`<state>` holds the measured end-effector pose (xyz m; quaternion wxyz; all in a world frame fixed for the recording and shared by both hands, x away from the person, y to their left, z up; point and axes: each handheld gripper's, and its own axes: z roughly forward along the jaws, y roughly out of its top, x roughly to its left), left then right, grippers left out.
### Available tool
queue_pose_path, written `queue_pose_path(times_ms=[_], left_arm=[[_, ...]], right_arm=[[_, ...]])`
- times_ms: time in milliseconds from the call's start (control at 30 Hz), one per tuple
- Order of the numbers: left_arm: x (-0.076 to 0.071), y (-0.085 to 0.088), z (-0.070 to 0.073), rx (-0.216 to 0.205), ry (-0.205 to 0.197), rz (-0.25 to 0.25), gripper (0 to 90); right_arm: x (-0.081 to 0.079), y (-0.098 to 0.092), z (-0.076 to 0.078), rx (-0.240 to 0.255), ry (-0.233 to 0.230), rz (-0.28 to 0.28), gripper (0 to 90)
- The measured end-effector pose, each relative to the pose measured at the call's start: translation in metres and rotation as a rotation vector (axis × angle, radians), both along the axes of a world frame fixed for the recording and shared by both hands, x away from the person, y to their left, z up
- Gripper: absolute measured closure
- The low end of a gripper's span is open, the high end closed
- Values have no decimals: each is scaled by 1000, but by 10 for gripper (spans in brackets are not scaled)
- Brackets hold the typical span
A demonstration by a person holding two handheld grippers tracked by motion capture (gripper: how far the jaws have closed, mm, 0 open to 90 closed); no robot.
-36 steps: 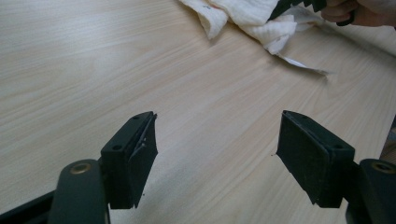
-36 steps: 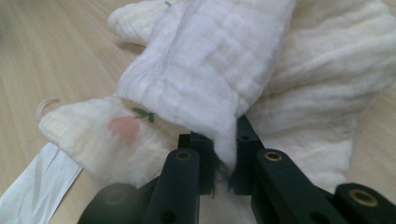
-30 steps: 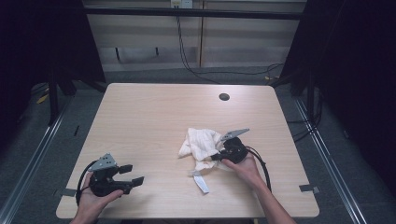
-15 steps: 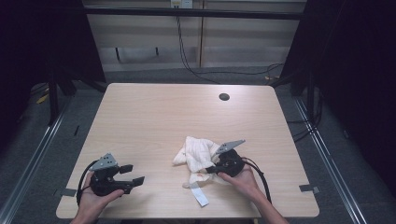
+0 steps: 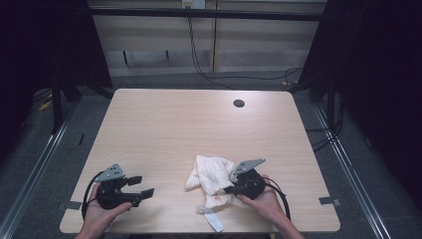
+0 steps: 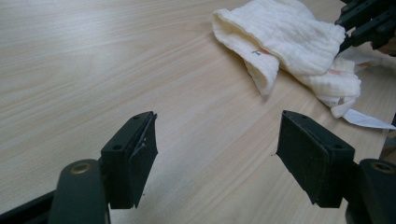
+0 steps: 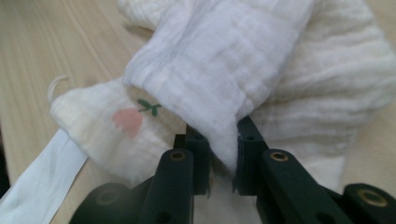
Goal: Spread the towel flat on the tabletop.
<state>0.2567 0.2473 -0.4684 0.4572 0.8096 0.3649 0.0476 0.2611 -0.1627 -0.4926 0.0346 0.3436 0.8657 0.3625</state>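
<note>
Item: white cloth, crumpled, near right part of the worktop.
I hold the right gripper with its jaws narrow, a fold of the cloth between them; they have just been opening slightly. A pink flower print and a white tag show at the cloth's near edge. My left gripper sits well apart at the near left, jaws wide open over bare wood, gripping nothing.

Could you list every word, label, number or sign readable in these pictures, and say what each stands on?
No readable text anywhere.
White tag trailing from the cloth: no writing legible on it.
Cloth print: a pink flower with a green leaf, a picture and not lettering.
</note>
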Motion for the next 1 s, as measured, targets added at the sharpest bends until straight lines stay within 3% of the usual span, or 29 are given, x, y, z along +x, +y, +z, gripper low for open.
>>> queue_pose_path(times_ms=[133,267,400,500,600,800,833,1000], left_arm=[[0,0,0,-1,-2,-1,281],[0,1,0,-6,-3,4,279],[-1,0,1,-1,-5,-1,278],[0,1,1,3,-8,-1,278],[0,0,0,3,-6,-2,277],[0,1,0,7,-6,-8,265],[0,1,0,8,-4,-12,261],[0,1,0,8,-5,-8,260]], right_arm=[[-4,-1,3,31,-3,13,562],[-11,-5,21,60,-53,-15,455],[-17,-5,39,84,-82,-44,413],[-18,7,53,104,-123,-32,436],[-14,18,53,99,-119,-1,486],[1,51,36,77,-65,131,656],[3,54,33,53,-62,135,674],[12,62,17,43,-31,130,705]])
